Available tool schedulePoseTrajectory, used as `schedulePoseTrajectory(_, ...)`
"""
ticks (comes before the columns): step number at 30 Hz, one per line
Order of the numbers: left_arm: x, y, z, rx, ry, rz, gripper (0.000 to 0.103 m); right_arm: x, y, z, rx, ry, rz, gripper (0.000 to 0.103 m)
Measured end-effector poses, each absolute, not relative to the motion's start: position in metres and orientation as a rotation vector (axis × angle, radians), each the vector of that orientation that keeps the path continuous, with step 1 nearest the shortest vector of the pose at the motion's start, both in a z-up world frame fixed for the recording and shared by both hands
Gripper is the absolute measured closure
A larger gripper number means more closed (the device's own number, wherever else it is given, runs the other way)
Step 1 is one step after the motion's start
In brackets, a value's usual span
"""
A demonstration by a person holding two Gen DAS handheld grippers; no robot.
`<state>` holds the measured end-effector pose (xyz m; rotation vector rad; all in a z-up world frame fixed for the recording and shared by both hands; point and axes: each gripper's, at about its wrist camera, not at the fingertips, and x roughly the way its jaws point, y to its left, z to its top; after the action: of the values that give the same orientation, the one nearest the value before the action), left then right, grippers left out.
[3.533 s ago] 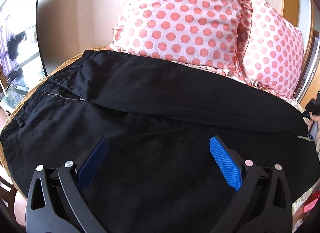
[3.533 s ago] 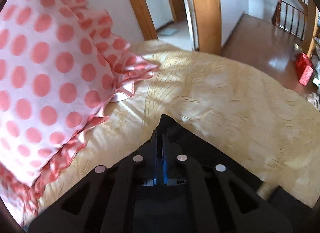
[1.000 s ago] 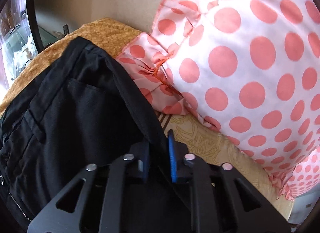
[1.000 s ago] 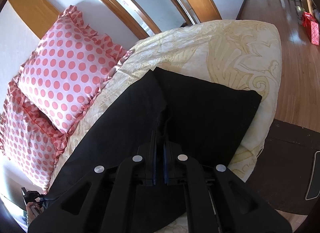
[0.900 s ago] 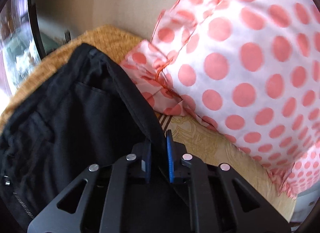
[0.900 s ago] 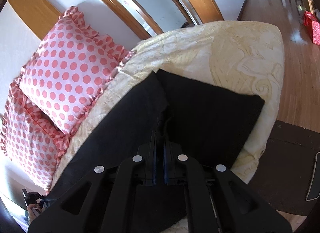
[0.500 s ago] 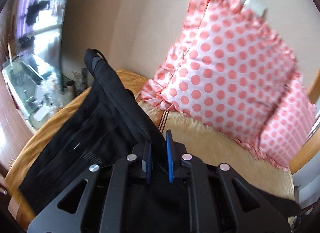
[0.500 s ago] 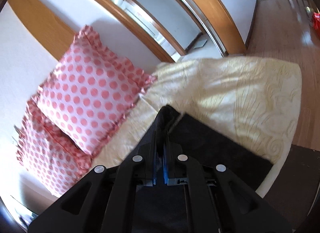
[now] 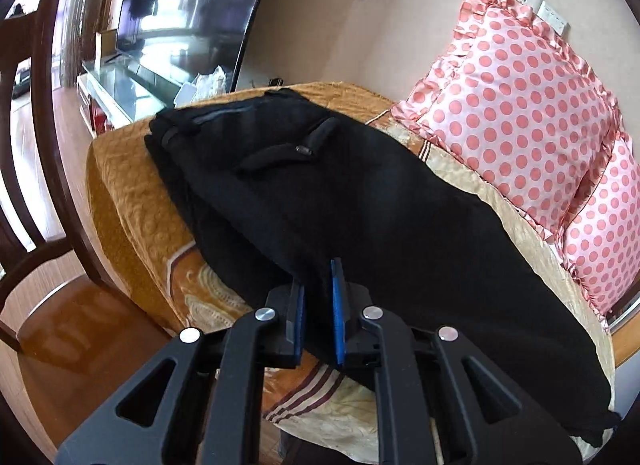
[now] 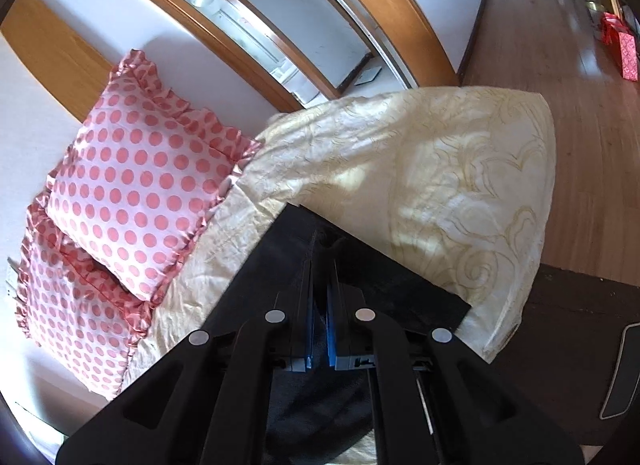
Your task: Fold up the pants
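Note:
The black pants [image 9: 360, 201] lie folded lengthwise on the bed, waistband at the far left, legs running to the lower right. My left gripper [image 9: 318, 305] is shut on the near edge of the pants by the bed's front edge. In the right wrist view the leg end of the pants [image 10: 400, 277] lies on the cream bedspread [image 10: 440, 169]. My right gripper [image 10: 320, 297] is shut on the pants there, with black cloth between its blue pads.
Two pink polka-dot pillows [image 9: 520, 105] lean on the wall behind the pants, also in the right wrist view [image 10: 136, 185]. A dark wooden chair [image 9: 40, 145] stands left of the bed. Wooden floor [image 10: 580, 105] lies beyond the bed's end.
Both grippers have carried the far pant leg over onto the near one and come down at the bed's front edge. The pants now lie folded in half lengthwise.

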<state>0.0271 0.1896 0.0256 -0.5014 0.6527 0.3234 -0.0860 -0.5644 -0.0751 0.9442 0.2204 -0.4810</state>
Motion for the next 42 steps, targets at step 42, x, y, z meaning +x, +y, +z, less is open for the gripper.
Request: schedulePoseTrajectory(42,0.024,0.197,0.017,-0.44,0.688,0.259,0.083,-0.105,-0.538,-0.096,0.771,0.336,-0.674,0.09)
